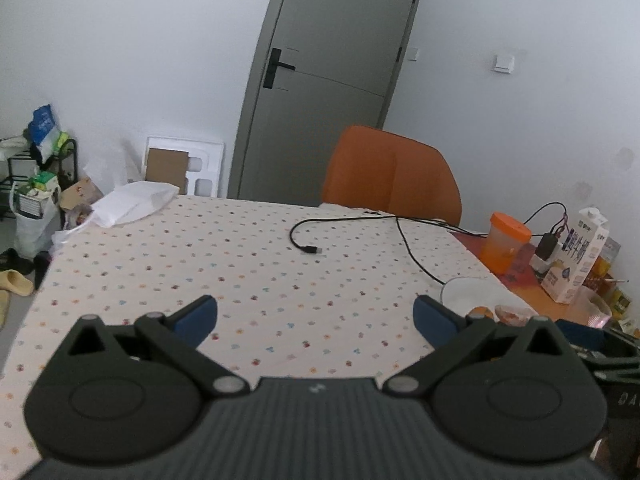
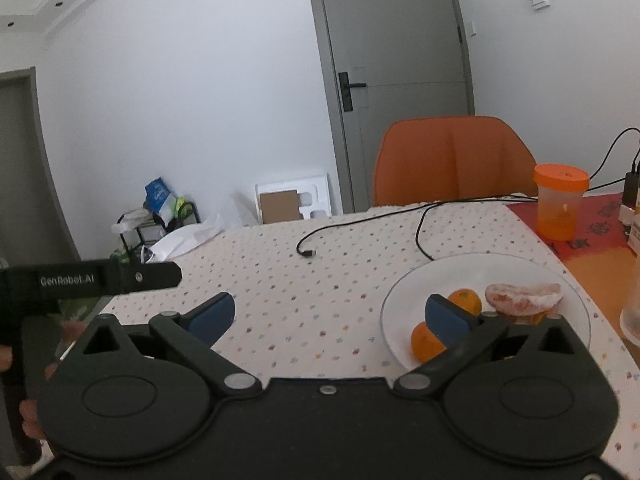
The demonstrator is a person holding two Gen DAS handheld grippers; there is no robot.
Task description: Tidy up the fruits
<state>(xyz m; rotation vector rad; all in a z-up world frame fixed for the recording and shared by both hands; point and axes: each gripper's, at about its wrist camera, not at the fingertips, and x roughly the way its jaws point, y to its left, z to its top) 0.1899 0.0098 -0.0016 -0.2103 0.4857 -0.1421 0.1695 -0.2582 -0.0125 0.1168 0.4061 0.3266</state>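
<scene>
Right wrist view: right gripper (image 2: 334, 316) spread wide, empty, above the dotted tablecloth (image 2: 288, 280). Two round oranges (image 2: 466, 300) and a peeled pink fruit piece (image 2: 520, 298) lie on the white round plate (image 2: 408, 284). Left gripper (image 1: 316, 318) likewise wide, empty.

Left wrist cam sits low over the near edge of the dotted tablecloth (image 1: 240, 264), facing across the table toward the grey door (image 1: 328, 80) and orange chair (image 1: 392, 176), pitched slightly down. Right wrist cam does the same from further right, close over the white plate (image 2: 520, 268). Both share the far table half: black cable (image 1: 308, 246), orange cup (image 1: 506, 246), chair, door.
</scene>
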